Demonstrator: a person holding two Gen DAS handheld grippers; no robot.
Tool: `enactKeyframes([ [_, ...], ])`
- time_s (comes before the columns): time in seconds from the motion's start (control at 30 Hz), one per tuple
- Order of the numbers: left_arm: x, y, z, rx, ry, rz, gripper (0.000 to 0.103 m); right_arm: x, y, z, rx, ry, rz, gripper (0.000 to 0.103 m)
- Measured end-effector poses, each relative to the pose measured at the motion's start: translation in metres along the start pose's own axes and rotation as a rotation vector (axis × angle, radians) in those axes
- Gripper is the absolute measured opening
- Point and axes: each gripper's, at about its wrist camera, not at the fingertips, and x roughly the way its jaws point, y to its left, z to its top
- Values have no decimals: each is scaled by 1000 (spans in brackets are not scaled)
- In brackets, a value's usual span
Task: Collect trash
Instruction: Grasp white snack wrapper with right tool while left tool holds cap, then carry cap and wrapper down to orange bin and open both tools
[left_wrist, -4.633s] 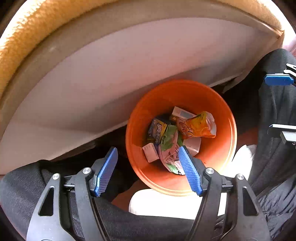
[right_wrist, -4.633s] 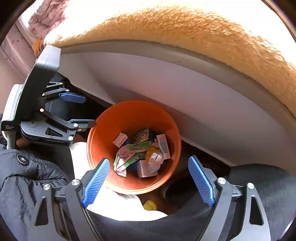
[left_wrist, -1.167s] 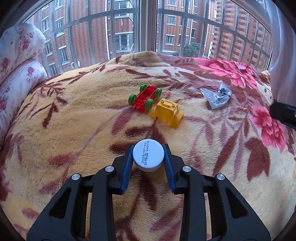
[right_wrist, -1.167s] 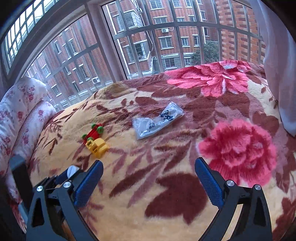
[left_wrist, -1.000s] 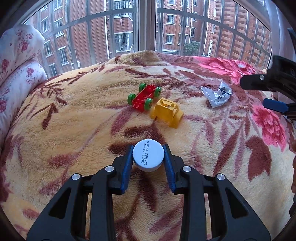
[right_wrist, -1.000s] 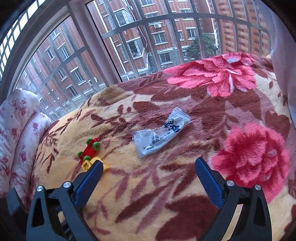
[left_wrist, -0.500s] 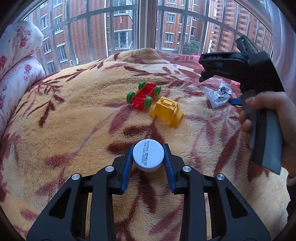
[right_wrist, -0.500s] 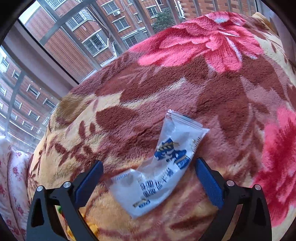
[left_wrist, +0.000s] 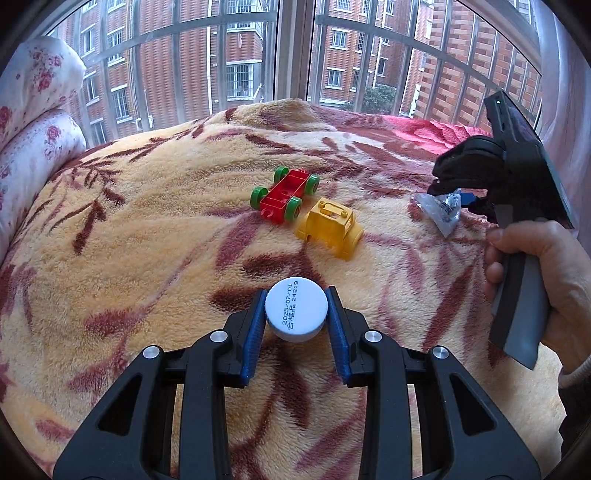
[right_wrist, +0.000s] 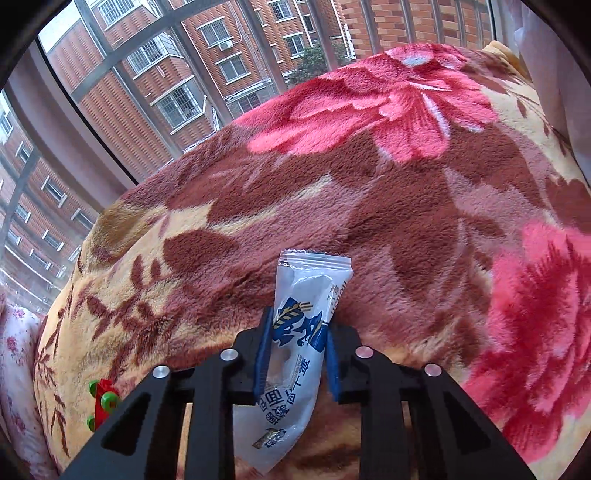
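Left wrist view: left tool (left_wrist: 296, 318) is pinching a white bottle cap (left_wrist: 296, 313) between its blue pads (left_wrist: 253, 338); printed date code on the cap's top face reads toward the camera. Cap sits at the tool tips, over the floral blanket (left_wrist: 155, 236) covering the bed.

From the cap, a yellow toy block (left_wrist: 330, 228) lies at about 12 o'clock on the blanket. A red toy chassis with green wheels (left_wrist: 284, 194) lies just beside the yellow block, at its 10 o'clock; whether the two touch, cannot tell.

At 2 o'clock from the cap, the right tool (left_wrist: 452, 194) is on the snack wrapper (left_wrist: 441, 210), with the person's right hand (left_wrist: 543, 273) wrapped around its handle at the right edge. Two floral pillows (left_wrist: 33, 122) are stacked at 9–10 o'clock, at the far left. Barred window (left_wrist: 295, 48) at 12 o'clock, brick buildings beyond.

Right wrist view: right tool (right_wrist: 295, 350) is pressed in on the snack wrapper (right_wrist: 301, 343), gripping it around mid-length. Wrapper is white and clear with blue print; its crimped end points to 12 o'clock past the tips, its other end runs back toward 6 o'clock between the tool's arms. Red chassis (right_wrist: 101, 400) is partly visible at 8 o'clock.
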Motion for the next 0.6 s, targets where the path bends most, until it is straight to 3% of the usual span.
enactKeyframes([
  [0.3, 7, 6, 0, -33, 32, -13, 31, -38, -19, -49, -99, 62, 117, 19],
  [0.5, 1, -4, -3, 12, 24, 1, 31, -79, -23, -99, -177, 107, 216, 19],
  [0.6, -5, -7, -5, 37, 28, 11, 31, -102, -19, -117, -245, 88, 217, 19],
])
